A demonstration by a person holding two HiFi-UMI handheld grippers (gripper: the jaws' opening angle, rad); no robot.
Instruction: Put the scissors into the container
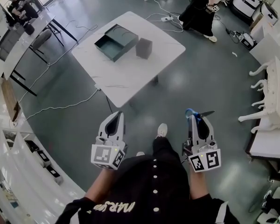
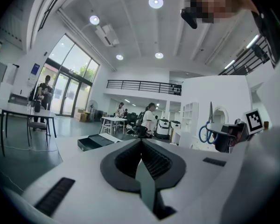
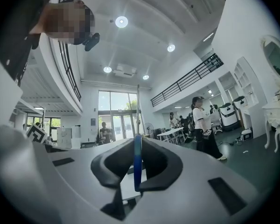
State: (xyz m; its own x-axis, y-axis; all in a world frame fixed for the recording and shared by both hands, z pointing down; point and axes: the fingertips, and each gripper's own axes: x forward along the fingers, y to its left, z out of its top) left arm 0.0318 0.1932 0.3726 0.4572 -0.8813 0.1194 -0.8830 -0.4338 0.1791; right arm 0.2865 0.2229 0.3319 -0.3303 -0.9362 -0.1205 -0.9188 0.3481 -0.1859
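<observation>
My right gripper [image 1: 195, 119] is shut on the blue-handled scissors [image 1: 199, 113], whose dark blades stick out to the right, above the floor and short of the table. In the right gripper view the blue handle [image 3: 137, 164] sits clamped between the pads and the thin blade rises straight up. My left gripper [image 1: 117, 115] is shut and holds nothing; in its own view the scissors [image 2: 208, 129] show at the right. The container [image 1: 113, 43], a dark teal open box with its lid beside it, lies on the white table [image 1: 130, 76] ahead, also seen low and far off as the container [image 2: 95, 142].
A small grey box [image 1: 144, 48] stands right of the container. Cables [image 1: 60, 107] trail over the grey floor around the table. White furniture [image 1: 270, 97] lines the right side and shelving [image 1: 18, 157] the left. People stand at the far tables.
</observation>
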